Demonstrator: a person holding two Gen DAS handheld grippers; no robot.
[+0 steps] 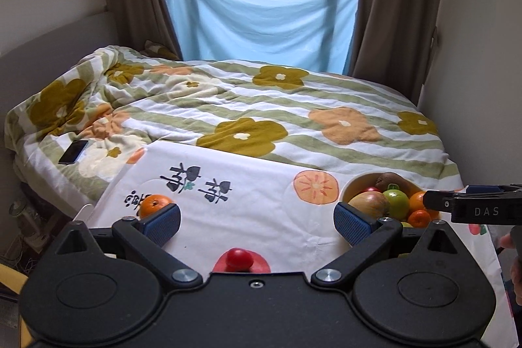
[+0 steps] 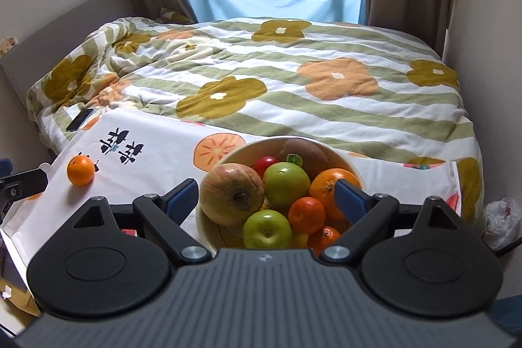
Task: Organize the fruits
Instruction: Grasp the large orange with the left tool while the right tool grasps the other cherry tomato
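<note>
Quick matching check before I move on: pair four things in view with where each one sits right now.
Things:
1. kiwi
2. lone orange
3. phone
4. small red fruit

Places:
A. on the flowered blanket, beyond the cloth's far left corner
B. on the white cloth, left of the bowl
C. at the back of the bowl
D. on a red patch of the cloth, just ahead of the left gripper

Pairs: 1-C, 2-B, 3-A, 4-D
</note>
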